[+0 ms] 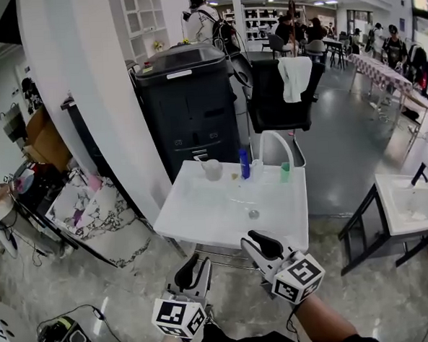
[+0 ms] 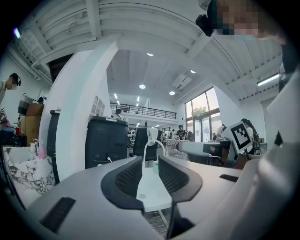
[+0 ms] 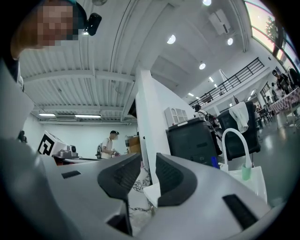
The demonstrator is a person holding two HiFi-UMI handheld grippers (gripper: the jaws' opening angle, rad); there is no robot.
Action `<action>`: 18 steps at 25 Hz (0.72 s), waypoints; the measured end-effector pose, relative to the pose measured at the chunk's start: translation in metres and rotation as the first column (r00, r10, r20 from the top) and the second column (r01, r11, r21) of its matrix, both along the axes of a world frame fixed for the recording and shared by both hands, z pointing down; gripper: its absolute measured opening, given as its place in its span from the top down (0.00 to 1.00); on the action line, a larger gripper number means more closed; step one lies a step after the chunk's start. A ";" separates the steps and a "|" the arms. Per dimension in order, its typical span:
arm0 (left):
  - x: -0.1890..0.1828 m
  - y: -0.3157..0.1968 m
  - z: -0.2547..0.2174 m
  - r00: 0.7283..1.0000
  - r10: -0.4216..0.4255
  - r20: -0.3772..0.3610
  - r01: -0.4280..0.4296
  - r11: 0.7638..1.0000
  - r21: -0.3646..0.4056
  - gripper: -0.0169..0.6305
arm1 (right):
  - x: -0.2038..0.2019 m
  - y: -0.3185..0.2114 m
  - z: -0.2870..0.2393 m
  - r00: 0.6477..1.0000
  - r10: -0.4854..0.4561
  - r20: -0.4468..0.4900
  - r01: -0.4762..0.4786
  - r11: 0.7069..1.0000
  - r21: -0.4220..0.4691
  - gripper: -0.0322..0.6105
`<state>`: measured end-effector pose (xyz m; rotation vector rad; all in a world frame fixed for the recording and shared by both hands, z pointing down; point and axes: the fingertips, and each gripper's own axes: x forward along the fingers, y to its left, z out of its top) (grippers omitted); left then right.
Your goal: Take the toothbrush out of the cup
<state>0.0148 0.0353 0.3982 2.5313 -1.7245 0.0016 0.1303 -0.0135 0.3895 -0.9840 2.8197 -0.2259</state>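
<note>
A white sink basin (image 1: pixel 202 216) stands in front of me with a white arched tap (image 1: pixel 275 143) at its back. Along its back rim stand a white cup (image 1: pixel 212 169), a blue upright item (image 1: pixel 244 163) and a small green cup (image 1: pixel 285 172). No toothbrush can be made out at this size. My left gripper (image 1: pixel 193 269) is below the basin's front edge; its jaws (image 2: pixel 150 173) stand open and empty, aimed at the basin. My right gripper (image 1: pixel 265 244) is at the front edge, open (image 3: pixel 148 176) with nothing between the pads. The green cup (image 3: pixel 246 172) shows right of its jaws.
Behind the basin are a black copier (image 1: pixel 188 103) and a black chair (image 1: pixel 282 101) with a white towel (image 1: pixel 295 76). A white pillar (image 1: pixel 87 102) rises at the left, a second sink (image 1: pixel 415 206) on a black frame at the right. People stand in the background.
</note>
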 end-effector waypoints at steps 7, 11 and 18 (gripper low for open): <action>-0.023 -0.035 0.006 0.999 0.039 -0.004 -0.039 0.999 -0.009 0.71 | -0.021 -0.034 -0.001 0.999 0.046 -0.016 -0.046 0.999 0.008 0.72; -0.042 -0.060 0.004 0.998 0.066 -0.001 -0.066 0.998 -0.013 0.68 | -0.039 -0.059 -0.003 0.997 0.072 -0.024 -0.072 0.997 0.006 0.71; -0.081 -0.111 0.000 0.996 0.090 -0.017 -0.090 0.996 -0.015 0.64 | -0.074 -0.110 -0.009 0.993 0.100 -0.066 -0.098 0.995 0.025 0.69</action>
